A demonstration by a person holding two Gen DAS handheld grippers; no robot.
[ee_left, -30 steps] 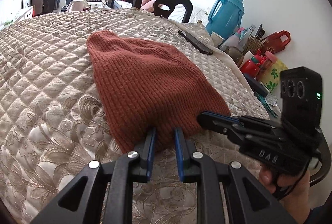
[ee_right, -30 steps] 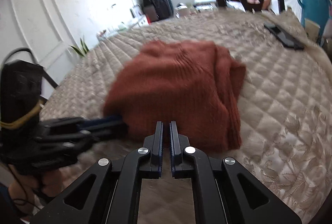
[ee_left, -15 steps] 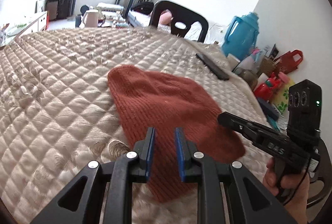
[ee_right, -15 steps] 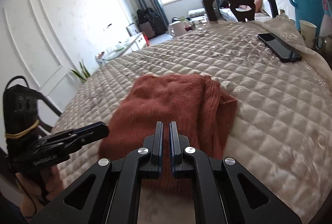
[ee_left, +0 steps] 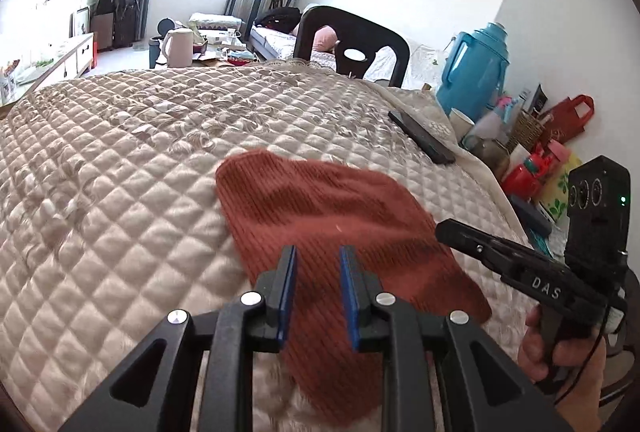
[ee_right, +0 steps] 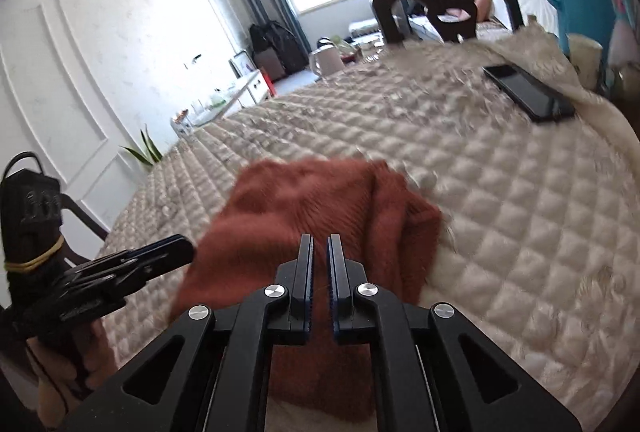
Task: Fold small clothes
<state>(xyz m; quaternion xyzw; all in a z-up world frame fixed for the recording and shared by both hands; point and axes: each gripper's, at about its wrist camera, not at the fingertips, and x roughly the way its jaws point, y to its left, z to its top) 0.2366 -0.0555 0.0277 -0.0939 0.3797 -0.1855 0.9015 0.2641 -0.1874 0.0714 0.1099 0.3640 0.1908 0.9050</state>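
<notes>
A: We've got the left gripper [ee_left: 316, 272] low over the near end of the rust-red ribbed knit garment [ee_left: 332, 228], blue pads set apart, nothing between them.

B: And our right gripper [ee_right: 319, 264] hangs over the same knit, jaws close to touching with a thin gap, holding nothing we can see.

A: The garment lies on the beige quilted bedspread [ee_left: 120, 168] in a compact doubled shape, layered edges on its right side. We judge the fold mostly done; tidying may remain.

B: Further out, a black phone [ee_right: 528, 92] lies flat on the quilt, well apart. Nothing blocks us.

A: Beyond, the dark chair [ee_left: 356, 44] and a tall teal plastic jug [ee_left: 472, 72] stand off the bed.
</notes>
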